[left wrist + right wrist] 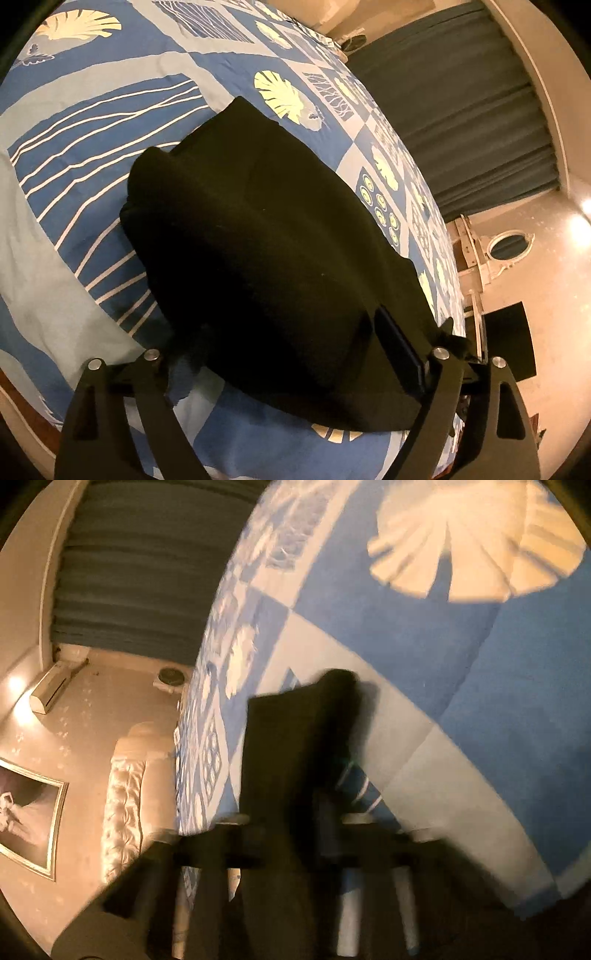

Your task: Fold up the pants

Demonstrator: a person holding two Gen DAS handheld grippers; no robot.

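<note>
Black pants (258, 229) lie in a folded heap on the blue and white patterned bedspread (110, 110). My left gripper (288, 325) stands open at the near end of the heap, with the cloth lying between its jaws. One finger (399, 347) shows on the right; the other is hidden by the dark fabric. The right wrist view is blurred. There my right gripper (314, 701) is shut, its dark fingers together over the bedspread (480, 664). I make out no cloth between them. The pants are out of that view.
The bed's edge runs along a dark pleated curtain (461, 110). An oval mirror (511, 245) hangs on the beige wall. A tufted pale headboard (125, 794), a framed picture (26, 812) and an air conditioner (48, 694) appear in the right wrist view.
</note>
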